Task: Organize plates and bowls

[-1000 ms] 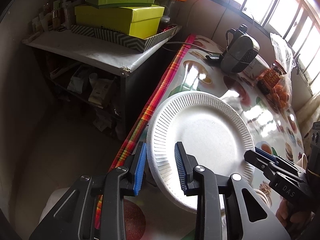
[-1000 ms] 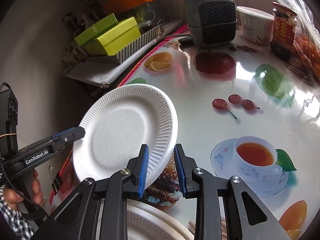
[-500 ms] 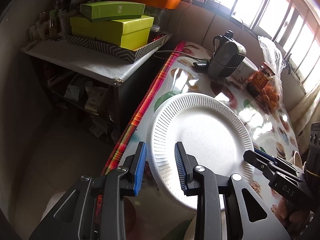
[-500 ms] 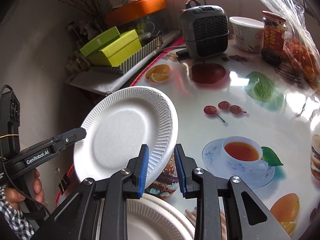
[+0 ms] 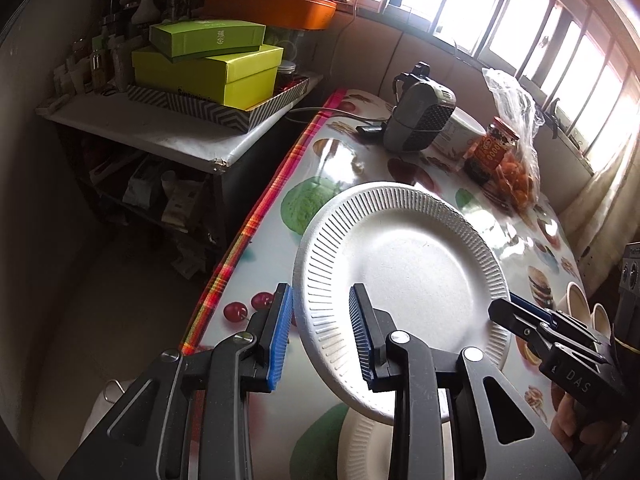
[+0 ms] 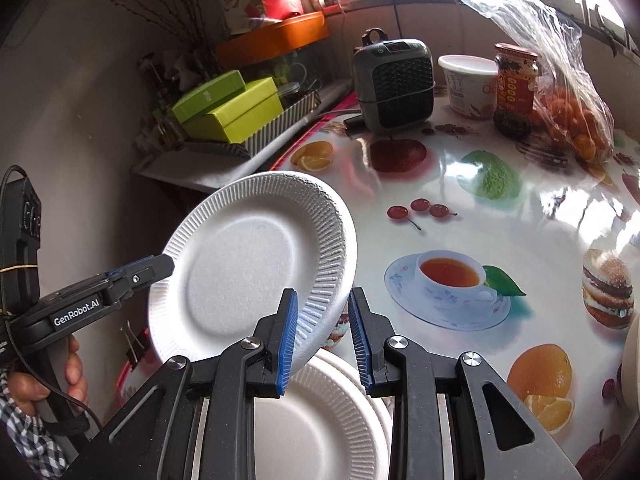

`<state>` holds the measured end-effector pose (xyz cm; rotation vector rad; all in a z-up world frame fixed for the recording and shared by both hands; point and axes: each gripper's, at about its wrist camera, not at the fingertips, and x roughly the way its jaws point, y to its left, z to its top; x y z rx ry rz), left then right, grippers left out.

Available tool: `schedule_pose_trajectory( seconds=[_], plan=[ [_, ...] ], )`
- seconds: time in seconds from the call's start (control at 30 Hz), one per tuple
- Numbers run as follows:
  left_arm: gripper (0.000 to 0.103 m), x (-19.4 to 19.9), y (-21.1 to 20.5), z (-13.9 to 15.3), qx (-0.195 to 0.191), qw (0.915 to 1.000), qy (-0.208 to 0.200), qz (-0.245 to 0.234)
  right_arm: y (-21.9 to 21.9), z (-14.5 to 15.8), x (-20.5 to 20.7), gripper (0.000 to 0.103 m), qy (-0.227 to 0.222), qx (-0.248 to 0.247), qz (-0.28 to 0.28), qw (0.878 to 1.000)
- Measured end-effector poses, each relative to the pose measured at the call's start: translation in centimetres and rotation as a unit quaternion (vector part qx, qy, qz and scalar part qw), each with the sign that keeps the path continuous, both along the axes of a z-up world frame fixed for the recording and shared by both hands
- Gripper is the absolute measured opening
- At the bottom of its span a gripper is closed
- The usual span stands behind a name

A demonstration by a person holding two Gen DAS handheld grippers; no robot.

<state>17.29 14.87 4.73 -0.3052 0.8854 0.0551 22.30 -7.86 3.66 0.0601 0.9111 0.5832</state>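
Note:
A white paper plate [image 5: 404, 280] is held in the air above the table, tilted. It also shows in the right wrist view [image 6: 248, 264]. My left gripper [image 5: 320, 340] straddles its near rim with the jaws apart, a gap showing beside the left pad. My right gripper [image 6: 322, 336] straddles the opposite rim, jaws also apart; it shows in the left wrist view [image 5: 516, 316], and the left one in the right wrist view [image 6: 160, 268]. Another white paper plate [image 6: 320, 416] lies on the table below, also in the left wrist view [image 5: 360, 444].
The table [image 6: 520, 208] has a glossy fruit-print cloth. At its far end stand a grey heater [image 6: 394, 84], a white tub [image 6: 468, 80], a jar [image 6: 514, 88] and a bag of oranges [image 6: 576, 120]. Paper cups [image 5: 580, 304] stand at right. A side shelf holds green boxes [image 5: 208, 68].
Both grippers and the plate have risen and drawn back from the table; more of the table shows. The lower plate has come further into view. The jaws' spacing looks unchanged.

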Motion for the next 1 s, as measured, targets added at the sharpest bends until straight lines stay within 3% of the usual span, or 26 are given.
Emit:
schedule_pose_trajectory(
  seconds=[0.5,1.0],
  plan=[
    [0.031,-3.8,-2.5,0.0,-0.003,0.9997,-0.003,-0.022,-3.1,0.2,-5.2,0.026,-0.008,0.008,-0.022,1.0],
    [0.031,-7.1,-4.8,-2.0,-0.002,0.999,0.018,-0.04,-5.3,-1.8,-9.3,0.026,0.007,0.01,-0.037,0.999]
  ],
)
